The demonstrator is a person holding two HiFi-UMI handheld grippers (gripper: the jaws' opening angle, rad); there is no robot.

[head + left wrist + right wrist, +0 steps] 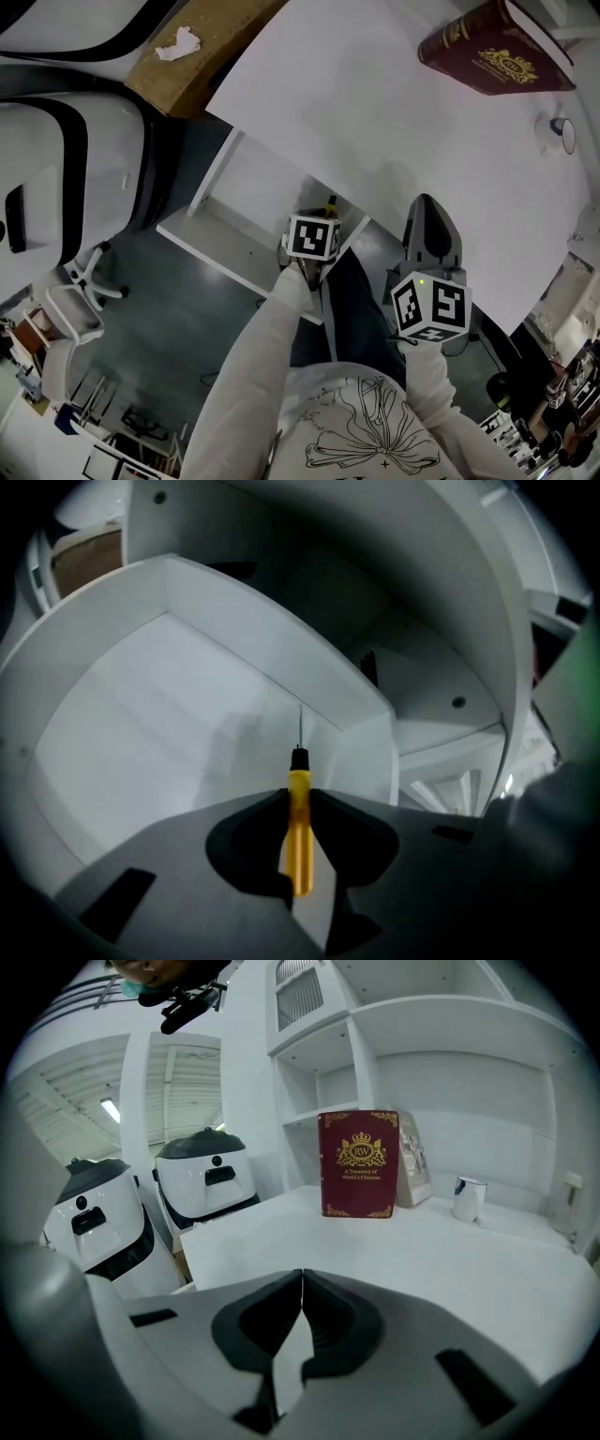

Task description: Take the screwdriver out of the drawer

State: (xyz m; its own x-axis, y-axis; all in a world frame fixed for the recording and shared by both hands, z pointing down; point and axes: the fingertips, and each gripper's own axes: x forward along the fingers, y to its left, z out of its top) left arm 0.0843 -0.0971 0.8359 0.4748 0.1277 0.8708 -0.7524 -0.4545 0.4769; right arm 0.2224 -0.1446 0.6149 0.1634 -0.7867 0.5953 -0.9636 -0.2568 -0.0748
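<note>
Nearest in the left gripper view, the left hand-held gripper point(298, 795) was clamped on the yellow handle of the one screwdriver point(299, 829). The handle's lower end ran down out of sight between the dark pads. The black collar and thin shaft stuck out past the jaws toward the far right corner of the single open drawer point(141, 714). Whether the tip touched the drawer wall could not be made out. From the head view the marker cube point(312, 236) covered almost all of the tool, leaving only a yellow sliver at its top edge, with the drawer pulled out below the counter's near edge. The person's two sleeves point(251, 375) were cut off at the bottom of that picture.

The right hand-held gripper point(301, 1286) had its jaws together with nothing between them, and it hung before the near edge of the counter point(422, 1260).

Farther off, toward the counter's back edge, one maroon book point(358, 1163) stood upright. It half hid a second flat item point(413, 1157) whose kind was unclear. One cup point(468, 1198) sat just right of them. Shelves point(441, 1016) rose behind, cut off at the top. Beyond the counter's left edge stood two white robots point(204, 1181), the nearer partly hidden by the gripper body.
</note>
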